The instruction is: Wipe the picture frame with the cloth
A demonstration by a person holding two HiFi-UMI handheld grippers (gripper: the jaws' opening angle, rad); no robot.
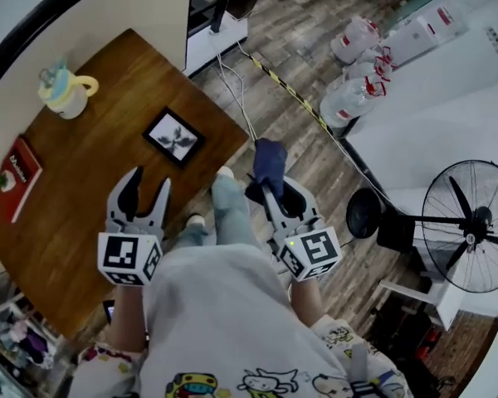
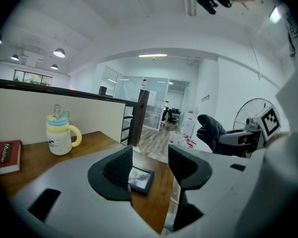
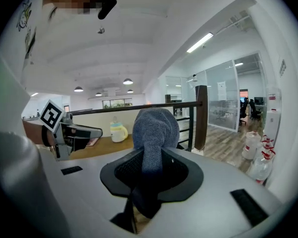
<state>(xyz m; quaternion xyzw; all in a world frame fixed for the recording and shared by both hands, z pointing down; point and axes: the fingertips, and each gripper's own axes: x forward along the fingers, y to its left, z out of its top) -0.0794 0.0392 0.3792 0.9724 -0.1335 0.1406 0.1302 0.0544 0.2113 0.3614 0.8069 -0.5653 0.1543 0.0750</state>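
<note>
A small black picture frame (image 1: 173,137) lies flat on the brown wooden table (image 1: 75,214), near its right edge. My left gripper (image 1: 149,181) hovers open above the table, just short of the frame, holding nothing. Between its jaws in the left gripper view (image 2: 150,163) the frame (image 2: 141,179) shows below. My right gripper (image 1: 270,191) is off the table's right side, over the floor, shut on a dark blue cloth (image 1: 270,164). In the right gripper view (image 3: 151,170) the cloth (image 3: 154,133) bulges up out of the jaws. The cloth (image 2: 211,130) also shows in the left gripper view.
A white and yellow lidded mug (image 1: 66,92) and a red book (image 1: 15,177) sit at the table's far and left sides. A standing fan (image 1: 473,222), water jugs (image 1: 353,81) and a floor cable (image 1: 236,98) lie right of the table. A railing (image 3: 201,115) stands beyond it.
</note>
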